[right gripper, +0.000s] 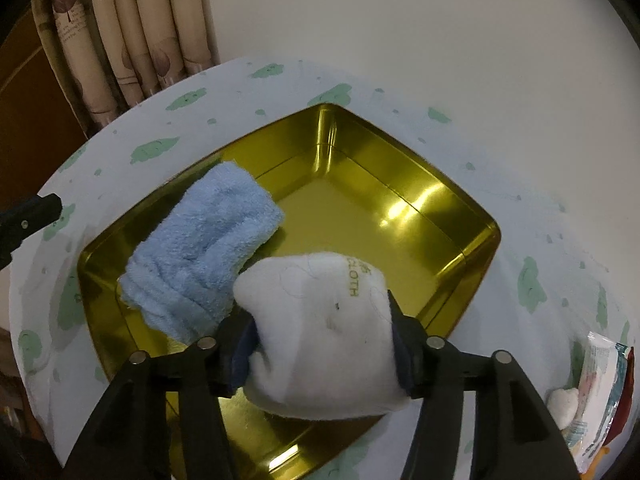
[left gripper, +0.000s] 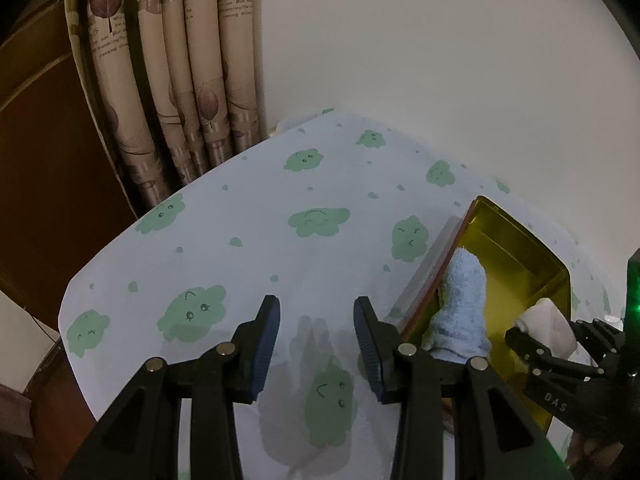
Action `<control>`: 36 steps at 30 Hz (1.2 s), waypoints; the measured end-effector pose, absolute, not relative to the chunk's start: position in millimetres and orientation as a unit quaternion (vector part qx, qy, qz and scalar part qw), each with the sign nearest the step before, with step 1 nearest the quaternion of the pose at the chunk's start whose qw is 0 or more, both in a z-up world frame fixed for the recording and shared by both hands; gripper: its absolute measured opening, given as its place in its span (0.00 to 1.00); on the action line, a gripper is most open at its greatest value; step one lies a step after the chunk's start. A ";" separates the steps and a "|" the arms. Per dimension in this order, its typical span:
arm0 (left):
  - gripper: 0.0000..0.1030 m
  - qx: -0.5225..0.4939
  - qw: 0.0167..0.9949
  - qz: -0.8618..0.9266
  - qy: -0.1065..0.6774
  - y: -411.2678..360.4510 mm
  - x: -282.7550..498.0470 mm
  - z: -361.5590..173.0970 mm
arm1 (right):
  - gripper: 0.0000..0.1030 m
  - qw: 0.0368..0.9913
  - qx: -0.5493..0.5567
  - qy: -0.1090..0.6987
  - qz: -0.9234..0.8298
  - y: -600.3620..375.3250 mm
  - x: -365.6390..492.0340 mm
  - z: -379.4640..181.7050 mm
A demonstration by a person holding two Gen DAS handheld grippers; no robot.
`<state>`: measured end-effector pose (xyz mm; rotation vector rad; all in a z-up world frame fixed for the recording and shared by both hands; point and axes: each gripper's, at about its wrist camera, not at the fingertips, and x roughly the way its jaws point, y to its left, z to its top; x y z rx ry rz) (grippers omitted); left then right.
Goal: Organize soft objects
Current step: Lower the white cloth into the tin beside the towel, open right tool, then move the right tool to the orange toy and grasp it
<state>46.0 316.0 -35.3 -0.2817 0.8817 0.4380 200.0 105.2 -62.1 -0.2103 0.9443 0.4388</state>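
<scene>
My right gripper (right gripper: pixel 324 344) has the white rolled cloth (right gripper: pixel 320 332) between its jaws, both blue pads against the cloth's sides, so I call it grasped; the roll bulges out ahead of the fingertips toward 12 o'clock. "CLOTH" is printed on its top. It hangs over the near part of the gold tin tray (right gripper: pixel 452 216); I cannot tell if it touches the tray floor.

The blue folded towel (right gripper: pixel 204 248) lies inside the tray along its left wall, at about 10 o'clock from my right gripper, just beside the white roll, maybe touching it.

My left gripper (left gripper: pixel 316 344) is released, jaws apart with nothing between them, over the tablecloth (left gripper: pixel 248 216) with green cloud prints. From the left wrist view the tray (left gripper: pixel 516 248) sits at 2 o'clock, well to the side of the fingertips, with the blue towel (left gripper: pixel 460 304) standing against its near wall and the white cloth (left gripper: pixel 548 324) at 3 o'clock.

A plastic packet (right gripper: pixel 604 384) lies on the tablecloth at 4 o'clock in the right wrist view. Curtain (left gripper: pixel 172 72) behind at 11.
</scene>
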 end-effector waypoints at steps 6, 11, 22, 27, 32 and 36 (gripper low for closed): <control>0.38 -0.136 0.870 0.211 0.425 317.4 46.9 -38.4 | 0.70 0.862 -0.103 0.449 0.213 104.6 200.5 -62.2; 0.38 -0.134 0.869 0.207 0.429 314.9 47.9 -40.0 | 0.79 0.869 -0.109 0.433 0.212 103.9 194.7 -54.4; 0.38 -0.131 0.870 0.201 0.431 311.4 47.4 -41.5 | 0.83 0.892 -0.072 0.397 0.205 62.5 156.2 -21.0; 0.38 -0.119 0.870 0.208 0.430 307.3 47.3 -42.1 | 0.84 0.901 -0.053 0.397 0.167 -3.9 131.2 -16.3; 0.38 -0.106 0.872 0.209 0.429 300.8 47.7 -41.5 | 0.84 0.913 -0.024 0.399 0.087 -98.6 108.8 -20.0; 0.38 -0.093 0.874 0.207 0.429 293.5 48.2 -40.4 | 0.84 0.910 0.014 0.413 0.016 -172.9 97.5 -37.8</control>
